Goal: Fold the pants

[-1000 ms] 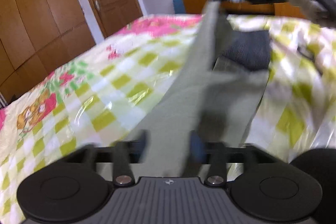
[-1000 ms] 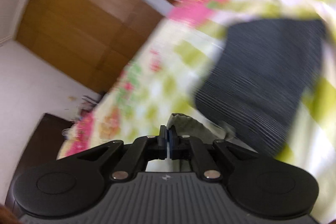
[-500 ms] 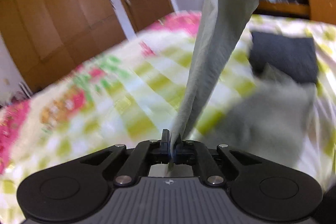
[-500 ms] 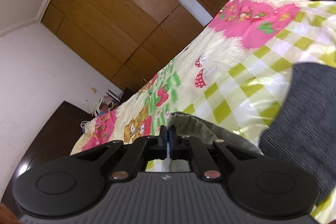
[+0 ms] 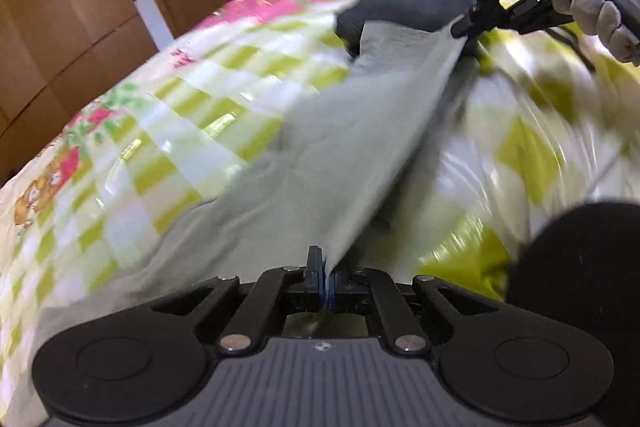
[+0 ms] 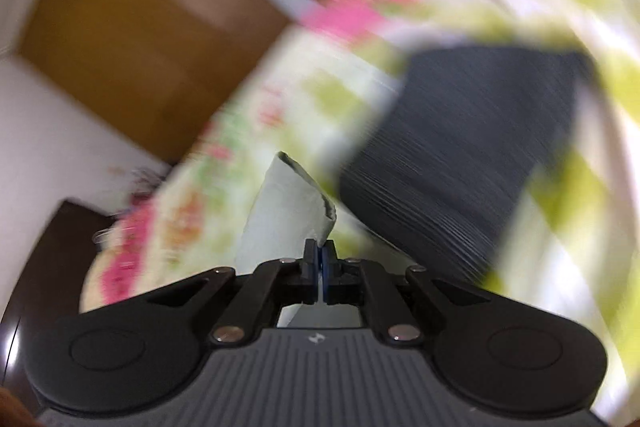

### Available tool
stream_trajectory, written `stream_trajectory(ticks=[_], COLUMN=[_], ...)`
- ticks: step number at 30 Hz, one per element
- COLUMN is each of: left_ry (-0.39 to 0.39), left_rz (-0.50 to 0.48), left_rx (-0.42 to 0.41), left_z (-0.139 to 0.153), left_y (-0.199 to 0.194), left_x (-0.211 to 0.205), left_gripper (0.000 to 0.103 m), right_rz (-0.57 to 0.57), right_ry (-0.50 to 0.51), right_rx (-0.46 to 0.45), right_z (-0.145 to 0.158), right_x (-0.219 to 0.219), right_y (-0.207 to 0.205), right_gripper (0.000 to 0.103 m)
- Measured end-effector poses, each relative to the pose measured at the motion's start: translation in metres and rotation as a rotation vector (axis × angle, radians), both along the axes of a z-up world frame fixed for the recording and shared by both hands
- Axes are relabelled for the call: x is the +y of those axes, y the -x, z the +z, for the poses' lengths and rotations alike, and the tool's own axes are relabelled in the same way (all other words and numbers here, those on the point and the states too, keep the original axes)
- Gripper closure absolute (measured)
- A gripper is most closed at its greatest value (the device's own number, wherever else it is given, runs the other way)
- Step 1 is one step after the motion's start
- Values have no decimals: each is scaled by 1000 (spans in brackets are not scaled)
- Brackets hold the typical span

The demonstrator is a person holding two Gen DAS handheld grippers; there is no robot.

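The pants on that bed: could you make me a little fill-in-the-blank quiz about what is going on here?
1. Both grippers are shut on the ____ pants.
2. The pants stretch from the left gripper to the ____ gripper.
3. The folded dark cloth lies on the ____ bedspread.
4. The hand wears a ____.

Missing words: grey-green; right; checked; glove

The black two-finger left gripper (image 5: 327, 281) sat at lower centre, jaws pinched together on pale grey-green cloth (image 5: 340, 155). The black right gripper (image 6: 321, 267) clamped likewise; a grey-gloved hand (image 5: 604, 7) gripped it at upper right.
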State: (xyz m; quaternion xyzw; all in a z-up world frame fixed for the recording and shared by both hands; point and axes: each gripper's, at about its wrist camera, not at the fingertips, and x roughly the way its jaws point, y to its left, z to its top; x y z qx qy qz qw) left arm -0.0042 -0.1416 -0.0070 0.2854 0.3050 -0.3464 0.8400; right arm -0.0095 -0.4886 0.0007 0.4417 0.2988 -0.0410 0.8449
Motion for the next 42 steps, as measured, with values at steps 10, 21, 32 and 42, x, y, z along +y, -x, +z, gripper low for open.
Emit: stream_trajectory(ticks=[10,21,32,42], left_ry=[-39,-20,42,79], left_rz=[-9,-5,11,72], left_rx=[-7,-5,-2,0], left_z=[1,1,13,27], left_y=[3,7,6,9], left_x=[-4,1,12,42], left_gripper=[83,82,79,70], right_rz=[-17,-84,-119,-70], right_ry=[-22,-128,-126,-86], right_rx=[84,114,57,10], right_z=[-48,-57,-72,-74], right_x=[-9,-9,3,26], right_y=[20,32,17,-1], right_gripper=[94,68,67,67])
